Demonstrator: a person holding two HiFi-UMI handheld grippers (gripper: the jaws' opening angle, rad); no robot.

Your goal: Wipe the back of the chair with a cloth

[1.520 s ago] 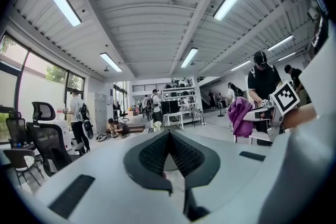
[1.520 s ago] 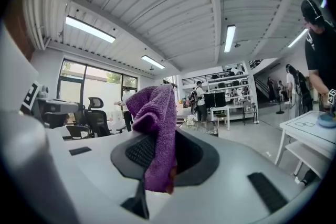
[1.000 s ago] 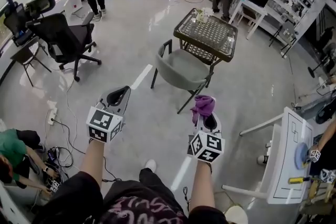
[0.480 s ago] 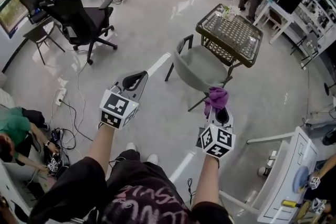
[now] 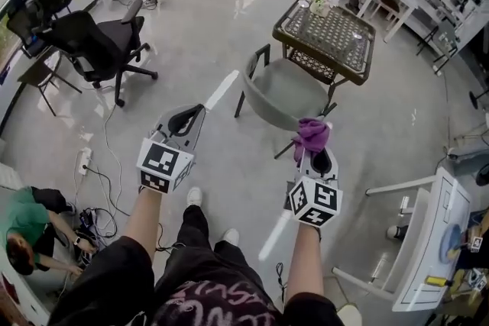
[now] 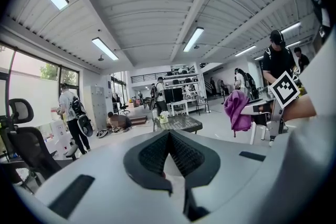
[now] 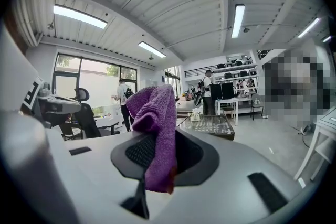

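Purple and soft-piled like towelling, the cloth stood bunched in a crumpled fold above the right gripper. That gripper's jaws were pinching it. In the right gripper view the cloth rose from between the dark ribbed pads of the right gripper, and one tail hung down over their front. The left gripper held nothing. In its own view the jaws of the left gripper were pressed together, and the cloth showed off to the right.

In the head view both grippers were held out over the pale glossy floor. The chair, a grey shell on dark legs, stood ahead with its curved back turned towards the person. The cloth sat low by the right end of that back. Whether it touched the chair could not be told. Past the chair stood a wicker-topped table, and a black office chair stood well to the left.
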